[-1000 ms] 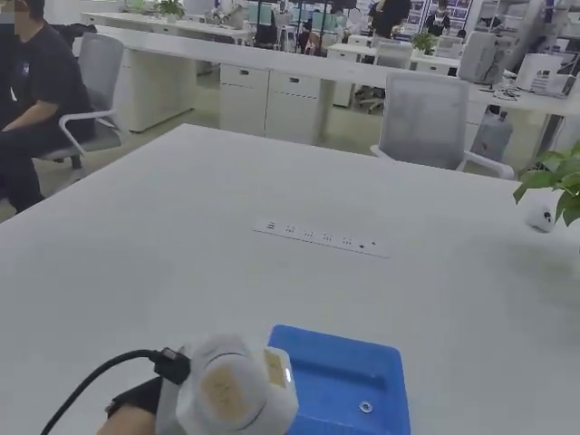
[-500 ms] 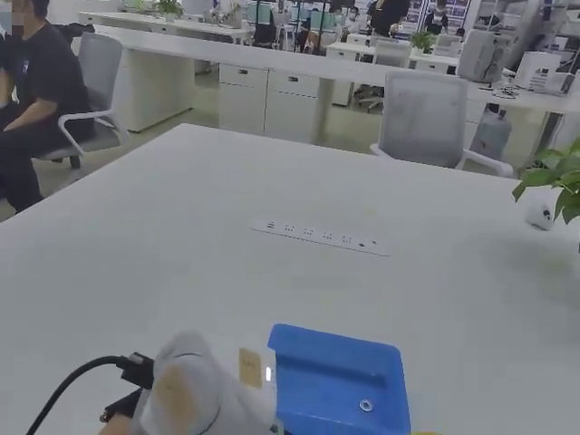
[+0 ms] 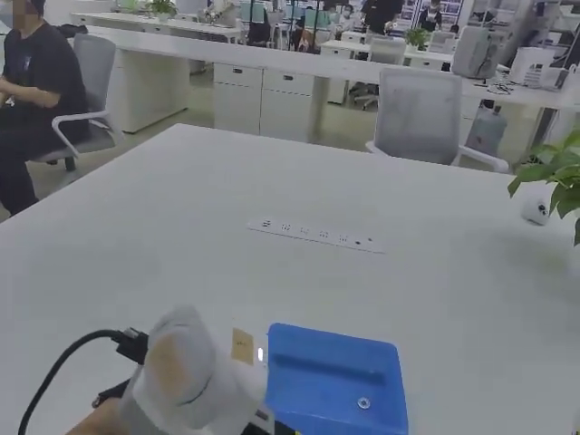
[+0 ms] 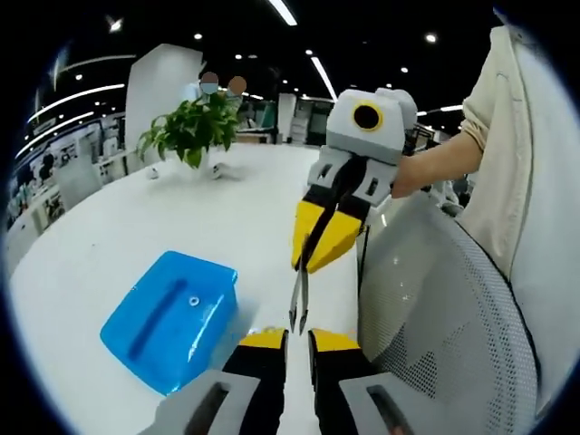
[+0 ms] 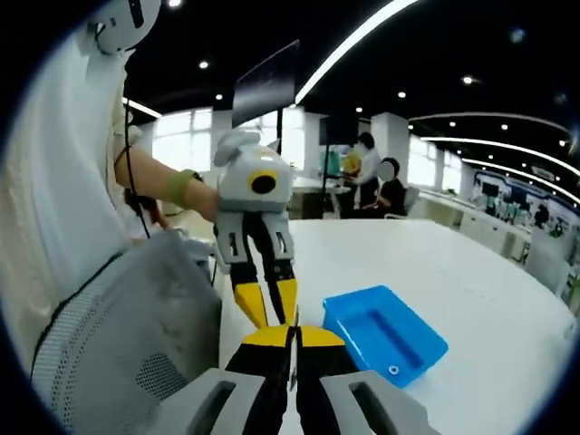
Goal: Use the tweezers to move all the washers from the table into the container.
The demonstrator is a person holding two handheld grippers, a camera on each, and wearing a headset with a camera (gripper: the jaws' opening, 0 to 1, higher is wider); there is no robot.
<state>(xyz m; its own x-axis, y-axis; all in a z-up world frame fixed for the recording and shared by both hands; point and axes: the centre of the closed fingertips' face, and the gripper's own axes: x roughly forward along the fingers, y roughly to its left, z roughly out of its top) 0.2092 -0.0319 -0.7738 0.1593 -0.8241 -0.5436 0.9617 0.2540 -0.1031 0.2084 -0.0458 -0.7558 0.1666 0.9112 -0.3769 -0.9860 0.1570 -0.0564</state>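
Your right tongs [image 4: 310, 263] are clamped on the tweezers [image 4: 297, 304], tips down; your left tongs [image 4: 298, 340] sit barely parted, empty. One washer [image 4: 193, 300] lies inside the blue container [image 4: 136, 319] on the tabletop [image 4: 254, 204]. A loose pinch could let the tweezers twist or drop.

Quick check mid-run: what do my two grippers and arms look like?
Both the left gripper and right gripper have white rounded housings, black linkages and yellow tongs. A black cable runs from one housing in the head view. You wear a cream shirt and a greenish band at the left wrist.
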